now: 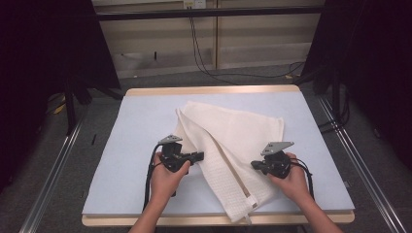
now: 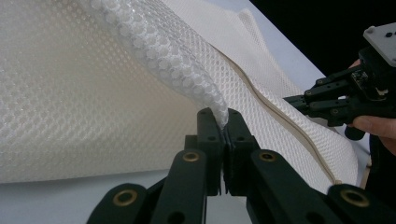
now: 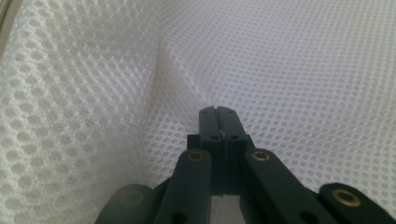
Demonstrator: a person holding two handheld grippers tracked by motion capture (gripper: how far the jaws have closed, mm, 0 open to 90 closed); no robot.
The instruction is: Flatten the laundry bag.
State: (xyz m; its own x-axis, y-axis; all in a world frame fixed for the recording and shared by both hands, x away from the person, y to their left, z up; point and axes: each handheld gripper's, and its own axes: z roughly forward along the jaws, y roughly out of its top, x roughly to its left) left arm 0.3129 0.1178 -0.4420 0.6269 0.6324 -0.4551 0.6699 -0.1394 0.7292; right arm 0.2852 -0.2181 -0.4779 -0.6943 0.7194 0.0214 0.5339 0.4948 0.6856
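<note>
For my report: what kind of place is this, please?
Probably a lab recording station, not a home: a table with a pale blue mat, black curtains on both sides, metal floor rails, and loose cables behind.

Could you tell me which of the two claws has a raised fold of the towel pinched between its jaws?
The left claw: a lifted towel fold runs into its shut jaws. The right claw is shut against flat cloth.

One camera overhead, one riding on each claw.

The high view looks forward and down over the desk (image 1: 136, 145). Both claw views sit very close along their own jaws, facing the white towel (image 1: 228, 145) that all three share; the left claw view also catches the right claw (image 2: 299, 100).
</note>
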